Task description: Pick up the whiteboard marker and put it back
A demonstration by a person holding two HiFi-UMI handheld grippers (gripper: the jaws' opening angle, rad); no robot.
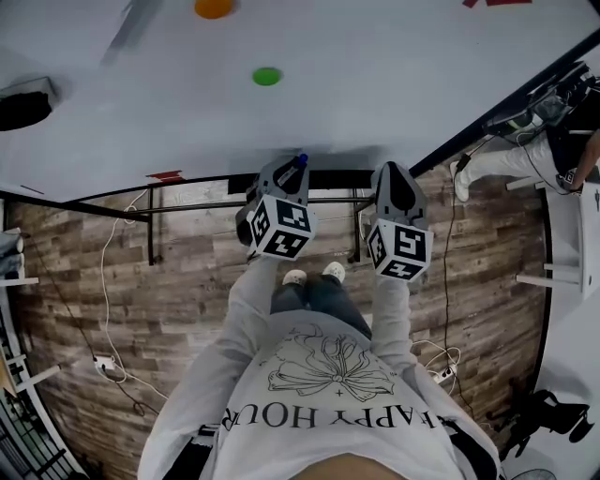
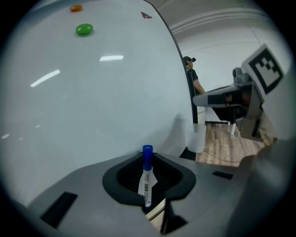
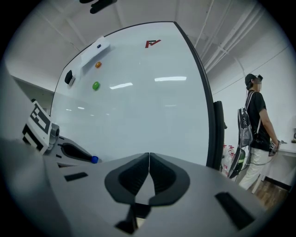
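Left gripper (image 1: 281, 173) clamps the marker (image 2: 146, 180), lower end buried between its jaws; right gripper (image 3: 149, 159) closed tight, empty; whiteboard (image 2: 92, 92), green magnet (image 2: 84, 29) ahead.

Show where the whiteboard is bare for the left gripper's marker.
The whiteboard is bare from the green magnet down to the left gripper holding the marker, and rightwards to the black frame. Crowded: the orange magnet up top, a black object at the left edge, the right gripper close alongside.
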